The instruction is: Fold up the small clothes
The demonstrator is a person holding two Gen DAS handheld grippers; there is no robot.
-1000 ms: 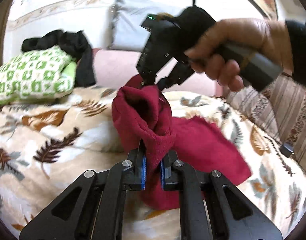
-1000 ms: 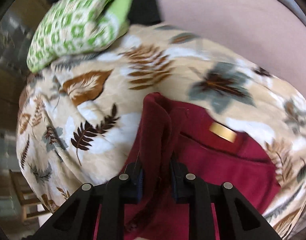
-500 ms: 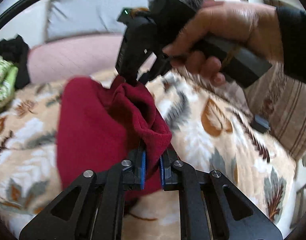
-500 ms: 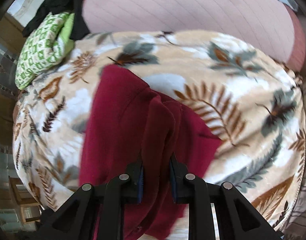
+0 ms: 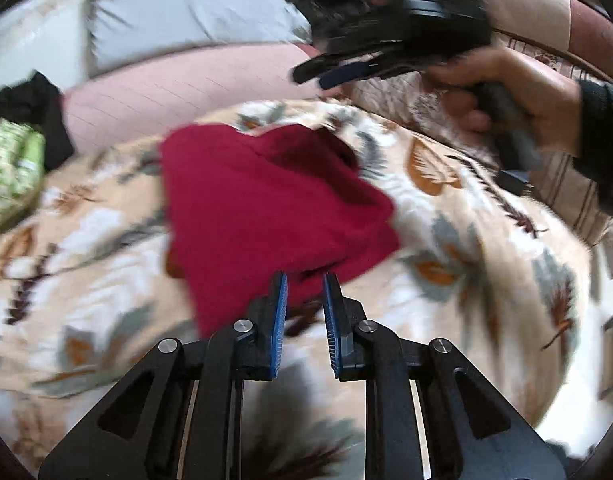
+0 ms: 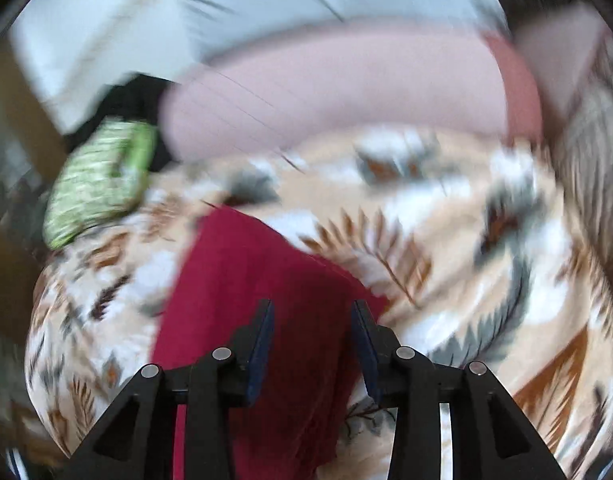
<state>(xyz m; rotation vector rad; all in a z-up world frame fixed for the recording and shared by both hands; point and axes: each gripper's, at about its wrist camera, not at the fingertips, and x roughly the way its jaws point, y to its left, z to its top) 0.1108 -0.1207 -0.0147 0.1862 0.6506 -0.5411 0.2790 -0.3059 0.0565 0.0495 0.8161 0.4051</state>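
- The dark red garment (image 5: 266, 208) lies in a loose heap on the leaf-patterned blanket (image 5: 466, 240) that covers the bed; one edge is turned over on itself at the far side.
- My left gripper (image 5: 304, 312) sits at the garment's near edge. Its fingers (image 5: 280, 320) are narrowly parted and opening, and I see no cloth pressed between the blue pads, only the blanket and the red hem behind the gap.
- My right gripper (image 6: 312, 344) hangs over the garment (image 6: 266, 300) in its own view, fingers wider apart and opening; the red cloth shows through the gap, but the pads do not press on it.
- In the left view the right gripper (image 5: 326, 76) is up above the bed, apart from the cloth, carried by a hand (image 5: 518, 92) in a dark sleeve.
- Beyond the blanket lies a pink bolster (image 5: 178, 88), with a grey pillow (image 5: 178, 12) behind it.
- At the left edge are a green-and-white patterned bundle (image 5: 10, 168) and a black cloth (image 5: 34, 108).
- Both views are blurred.
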